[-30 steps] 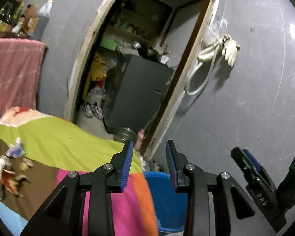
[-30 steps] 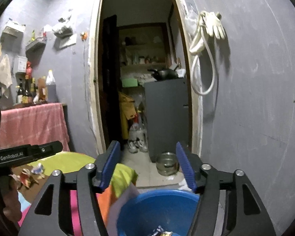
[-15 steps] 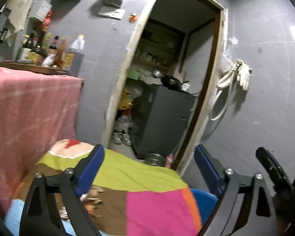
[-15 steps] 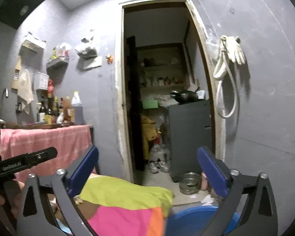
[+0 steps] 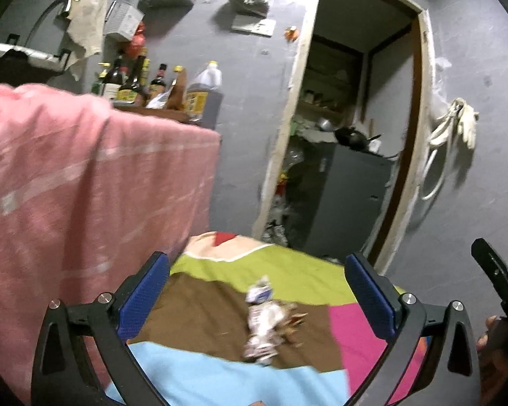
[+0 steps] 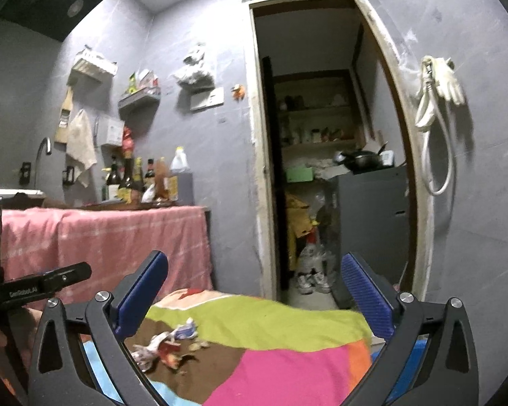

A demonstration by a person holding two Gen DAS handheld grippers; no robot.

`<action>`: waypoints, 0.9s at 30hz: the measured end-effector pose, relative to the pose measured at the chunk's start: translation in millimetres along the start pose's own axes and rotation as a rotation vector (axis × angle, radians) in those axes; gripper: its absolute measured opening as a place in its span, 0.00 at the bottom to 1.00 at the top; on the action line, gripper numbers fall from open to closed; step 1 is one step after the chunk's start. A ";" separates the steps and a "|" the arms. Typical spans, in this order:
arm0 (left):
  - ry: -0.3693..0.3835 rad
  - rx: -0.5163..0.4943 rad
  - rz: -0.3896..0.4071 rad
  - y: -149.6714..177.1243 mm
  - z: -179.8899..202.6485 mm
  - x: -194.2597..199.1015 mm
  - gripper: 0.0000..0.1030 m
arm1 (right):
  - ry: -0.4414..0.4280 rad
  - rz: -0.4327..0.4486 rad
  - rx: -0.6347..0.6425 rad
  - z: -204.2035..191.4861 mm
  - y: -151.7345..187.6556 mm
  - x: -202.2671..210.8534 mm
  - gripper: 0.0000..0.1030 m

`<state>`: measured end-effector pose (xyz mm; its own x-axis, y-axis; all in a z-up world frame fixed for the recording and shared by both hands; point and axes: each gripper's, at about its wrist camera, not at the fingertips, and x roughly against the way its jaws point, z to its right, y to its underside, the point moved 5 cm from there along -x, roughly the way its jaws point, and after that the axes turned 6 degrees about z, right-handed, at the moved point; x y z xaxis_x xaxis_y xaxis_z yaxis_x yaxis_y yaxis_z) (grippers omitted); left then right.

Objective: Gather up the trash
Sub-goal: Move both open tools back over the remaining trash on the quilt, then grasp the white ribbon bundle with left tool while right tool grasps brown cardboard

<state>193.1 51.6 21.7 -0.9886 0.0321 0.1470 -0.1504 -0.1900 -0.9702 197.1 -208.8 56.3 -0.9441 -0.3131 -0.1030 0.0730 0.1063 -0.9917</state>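
Trash wrappers (image 6: 167, 343) beyond the "GenRobot.AI"-marked left gripper (image 6: 44, 286).

Pink cloth (image 6: 111, 237) under sauce bottles (image 6: 142, 179); pale gloves (image 6: 447, 77) by doorway (image 6: 321, 155).

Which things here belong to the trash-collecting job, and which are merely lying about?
Belong to the job:
- crumpled wrappers on the patchwork cloth
- left tongs, opening, nothing between
- right tongs, open, empty

Lying about:
- bottles
- pink cloth
- gloves
- shoes
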 end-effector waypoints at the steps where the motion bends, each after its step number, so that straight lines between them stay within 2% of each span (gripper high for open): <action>1: -0.007 -0.001 -0.008 3.6 -4.5 -0.4 0.98 | -0.005 -0.015 0.002 -4.1 5.3 -2.8 1.00; 9: -0.020 0.003 -0.144 40.4 -28.7 -12.1 0.98 | -0.051 -0.166 0.011 -20.7 45.0 -29.8 1.00; 20: 0.059 0.000 -0.325 77.8 -18.1 -35.5 0.96 | -0.146 -0.368 0.020 -29.6 87.8 -61.1 0.98; 22: 0.079 0.005 -0.354 82.4 -15.6 -41.1 0.92 | -0.156 -0.396 0.017 -28.7 93.0 -66.7 0.96; 24: 0.096 0.011 -0.389 86.9 -13.9 -47.6 0.77 | -0.168 -0.423 0.016 -28.5 98.6 -72.5 0.92; 27: 0.121 0.031 -0.451 94.8 -11.2 -61.0 0.63 | -0.186 -0.461 0.019 -29.5 106.0 -81.3 0.85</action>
<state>239.1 42.7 -81.4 -0.8174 0.2323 0.5272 -0.5668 -0.1601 -0.8082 272.1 -144.3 -38.2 -0.8065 -0.4867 0.3358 -0.3309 -0.0991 -0.9384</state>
